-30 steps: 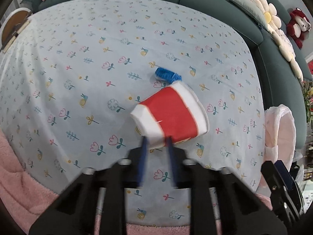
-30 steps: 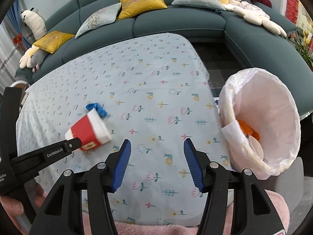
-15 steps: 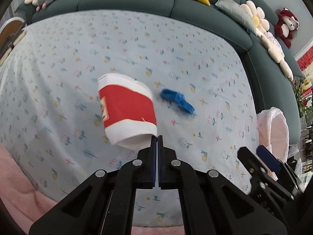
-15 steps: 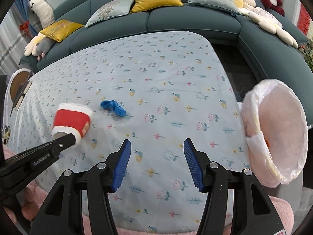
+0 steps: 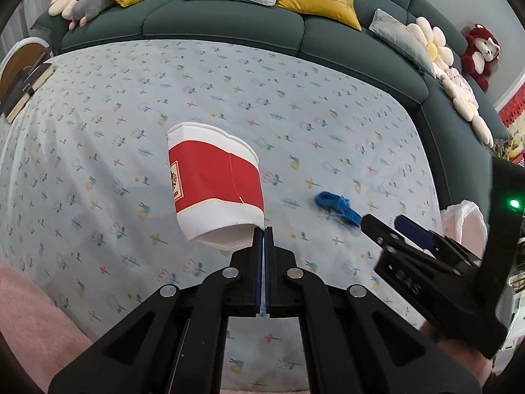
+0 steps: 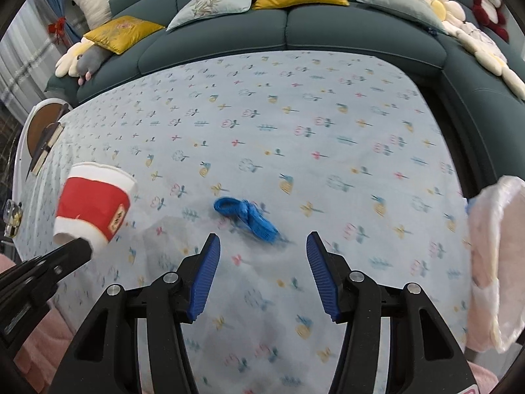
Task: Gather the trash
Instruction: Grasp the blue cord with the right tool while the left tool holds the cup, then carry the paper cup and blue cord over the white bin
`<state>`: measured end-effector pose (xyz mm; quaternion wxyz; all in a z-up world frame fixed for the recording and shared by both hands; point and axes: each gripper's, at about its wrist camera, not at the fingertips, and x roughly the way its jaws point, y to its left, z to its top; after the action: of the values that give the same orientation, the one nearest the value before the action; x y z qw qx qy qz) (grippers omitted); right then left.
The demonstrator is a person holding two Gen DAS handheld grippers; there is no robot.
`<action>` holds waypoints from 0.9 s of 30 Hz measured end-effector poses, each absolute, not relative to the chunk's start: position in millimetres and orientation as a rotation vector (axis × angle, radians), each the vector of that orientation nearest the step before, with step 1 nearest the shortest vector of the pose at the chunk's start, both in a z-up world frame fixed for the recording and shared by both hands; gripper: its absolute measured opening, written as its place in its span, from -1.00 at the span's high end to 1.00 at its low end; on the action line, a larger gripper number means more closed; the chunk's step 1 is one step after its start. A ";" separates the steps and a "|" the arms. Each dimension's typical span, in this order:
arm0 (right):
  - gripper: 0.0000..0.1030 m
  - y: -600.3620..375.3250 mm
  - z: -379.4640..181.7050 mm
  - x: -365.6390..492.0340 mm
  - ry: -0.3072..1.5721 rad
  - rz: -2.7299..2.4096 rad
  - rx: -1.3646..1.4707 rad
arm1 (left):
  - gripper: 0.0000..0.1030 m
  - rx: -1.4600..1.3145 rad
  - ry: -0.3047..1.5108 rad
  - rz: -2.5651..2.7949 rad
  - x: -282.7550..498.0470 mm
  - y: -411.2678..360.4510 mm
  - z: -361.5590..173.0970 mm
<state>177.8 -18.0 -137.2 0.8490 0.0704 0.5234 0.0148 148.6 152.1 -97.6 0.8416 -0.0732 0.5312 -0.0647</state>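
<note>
Cup rim pinched in your left gripper, mouth hidden; blue scrap lies just beyond your right gripper, jaws closing on nothing; bin liner cropped.

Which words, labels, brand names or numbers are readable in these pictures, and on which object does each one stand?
"DAS", embossed on the black body of the right gripper, seen from the left wrist view; letters may continue out of sight.
Label on the red and white paper cup: a small framed mark on its red band, too small and tilted to read in either view.
No other readable text.
</note>
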 end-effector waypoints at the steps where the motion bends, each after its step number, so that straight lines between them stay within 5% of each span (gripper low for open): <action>1: 0.04 -16.1 -139.3 181.6 1.107 0.034 0.146 | 0.99 -0.157 1.123 -0.136 150.3 154.6 -98.2; 13: 0.77 -16.8 -175.1 205.7 1.192 0.057 0.163 | 0.99 -0.155 1.134 -0.144 165.7 150.7 -101.4; 27: 0.93 -58.4 -144.2 158.3 1.130 0.018 0.208 | 0.99 -0.088 1.114 -0.257 155.6 82.3 -87.3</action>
<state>158.3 -58.4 -144.2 0.8394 0.0982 0.5344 0.0085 155.6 82.3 -87.3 0.8402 -0.0418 0.5268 -0.1218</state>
